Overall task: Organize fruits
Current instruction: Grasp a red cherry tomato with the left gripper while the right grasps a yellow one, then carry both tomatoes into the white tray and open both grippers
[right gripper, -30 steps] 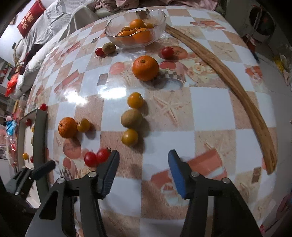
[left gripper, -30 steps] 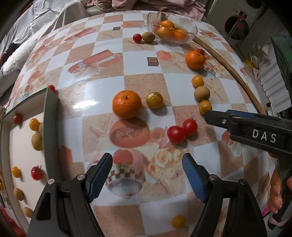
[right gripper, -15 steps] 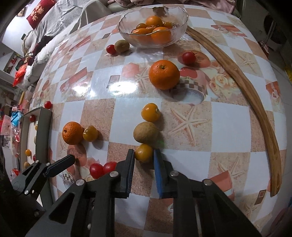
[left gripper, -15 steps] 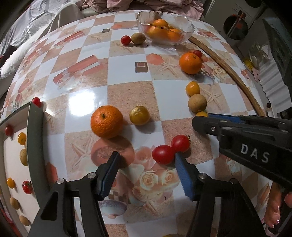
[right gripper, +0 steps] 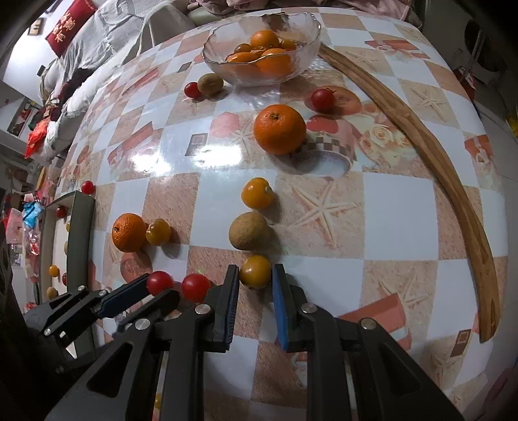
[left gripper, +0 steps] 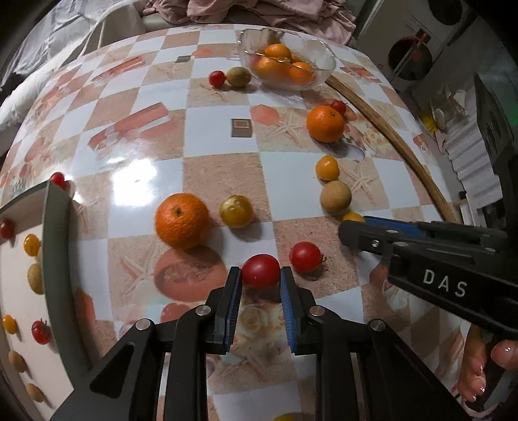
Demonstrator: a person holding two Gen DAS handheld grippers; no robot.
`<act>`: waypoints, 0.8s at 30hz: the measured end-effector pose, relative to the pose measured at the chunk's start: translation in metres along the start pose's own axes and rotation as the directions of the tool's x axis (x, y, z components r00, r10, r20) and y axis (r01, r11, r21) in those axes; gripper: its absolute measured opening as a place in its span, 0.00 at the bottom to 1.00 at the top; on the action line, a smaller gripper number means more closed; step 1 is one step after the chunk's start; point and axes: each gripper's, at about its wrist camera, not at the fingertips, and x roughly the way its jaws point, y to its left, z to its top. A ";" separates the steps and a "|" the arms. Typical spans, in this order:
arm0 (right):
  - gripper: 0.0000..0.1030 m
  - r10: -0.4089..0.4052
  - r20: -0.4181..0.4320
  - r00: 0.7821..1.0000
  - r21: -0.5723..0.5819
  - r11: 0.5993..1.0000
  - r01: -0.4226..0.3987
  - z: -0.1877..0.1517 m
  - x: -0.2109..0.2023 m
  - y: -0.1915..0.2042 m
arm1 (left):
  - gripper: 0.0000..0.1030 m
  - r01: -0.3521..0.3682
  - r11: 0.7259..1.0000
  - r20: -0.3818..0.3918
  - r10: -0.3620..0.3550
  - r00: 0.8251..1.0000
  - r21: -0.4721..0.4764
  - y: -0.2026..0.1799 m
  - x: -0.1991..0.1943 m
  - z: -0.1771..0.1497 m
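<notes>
My bench wears a checkered, starfish-printed cloth. A curved wooden strip lies along its right side. Beyond its far edge I see rumpled bedding and a red cushion.

Bench: round top under a glossy checked cover of white and tan squares printed with starfish and roses, a bright lamp glare left of centre and a curved wooden strip along the right edge. Far left: sofa with grey-white bedding and a red cushion. Far side: heaped pink cloth; far right: white appliance with round door.
</notes>
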 end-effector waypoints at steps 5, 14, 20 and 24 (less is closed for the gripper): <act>0.22 0.008 -0.005 1.000 0.019 1.000 -0.008 -0.006 -0.003 -0.001 | 0.24 0.001 1.000 -0.001 -0.001 1.000 -0.007 0.008 -0.011 -0.004; 0.22 0.003 -0.001 1.000 0.009 1.000 -0.003 -0.010 -0.010 0.011 | 0.24 -0.002 0.999 0.007 0.002 1.000 -0.032 0.027 -0.031 -0.014; 0.22 0.003 -0.006 1.000 -0.018 1.000 -0.003 -0.013 -0.012 0.029 | 0.24 -0.019 0.999 0.023 0.020 1.000 -0.036 0.043 -0.045 -0.020; 0.22 0.008 -0.009 1.000 -0.039 0.999 -0.009 -0.013 -0.012 0.045 | 0.24 -0.026 0.998 0.032 0.027 0.999 -0.052 0.055 -0.054 -0.025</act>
